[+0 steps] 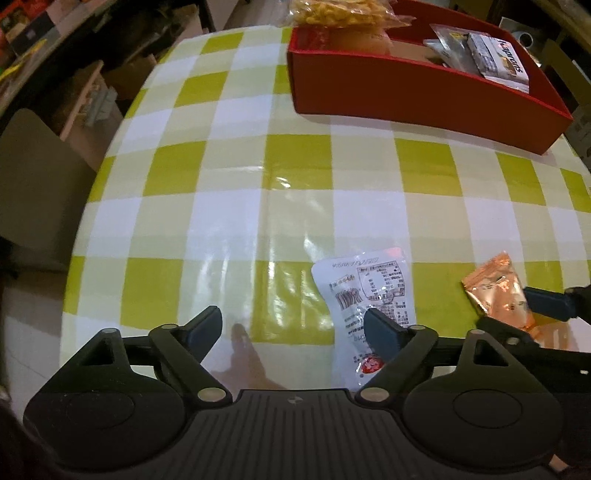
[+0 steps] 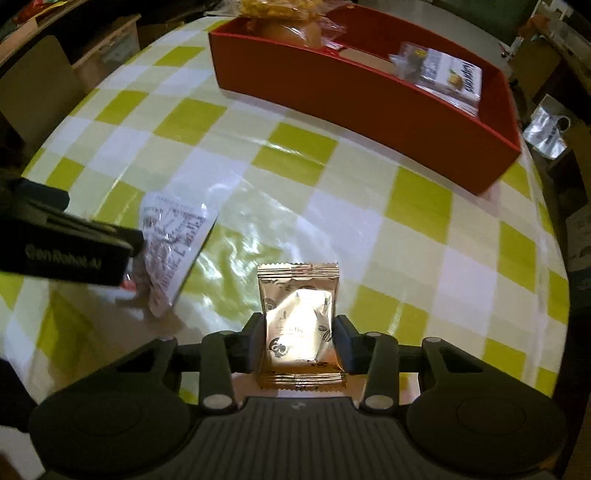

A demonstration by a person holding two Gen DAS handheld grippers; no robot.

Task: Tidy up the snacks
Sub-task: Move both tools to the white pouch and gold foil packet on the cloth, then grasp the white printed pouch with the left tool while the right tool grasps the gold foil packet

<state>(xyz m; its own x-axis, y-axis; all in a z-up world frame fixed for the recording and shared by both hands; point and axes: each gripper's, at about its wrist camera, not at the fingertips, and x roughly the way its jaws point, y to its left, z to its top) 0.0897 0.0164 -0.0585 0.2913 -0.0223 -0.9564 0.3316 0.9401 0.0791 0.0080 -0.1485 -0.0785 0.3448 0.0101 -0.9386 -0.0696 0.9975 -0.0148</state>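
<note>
My right gripper [image 2: 299, 330] is shut on a gold foil snack packet [image 2: 301, 317], one finger on each side, just above the checked tablecloth. The packet also shows in the left wrist view [image 1: 498, 295]. My left gripper [image 1: 291, 325] is open and empty over the table. A white printed snack sachet [image 1: 369, 295] lies flat under its right finger [image 1: 380, 332]; it also shows in the right wrist view [image 2: 173, 247]. A red tray [image 1: 406, 92] at the far side holds a yellow snack bag [image 1: 332, 11] and white packets [image 1: 495, 55].
The table has a green and white checked cloth [image 1: 258, 166]. Its left edge drops to a chair [image 1: 33, 177] and shelves. In the right wrist view the red tray [image 2: 369, 99] sits near the far right edge, with bags on the floor beyond.
</note>
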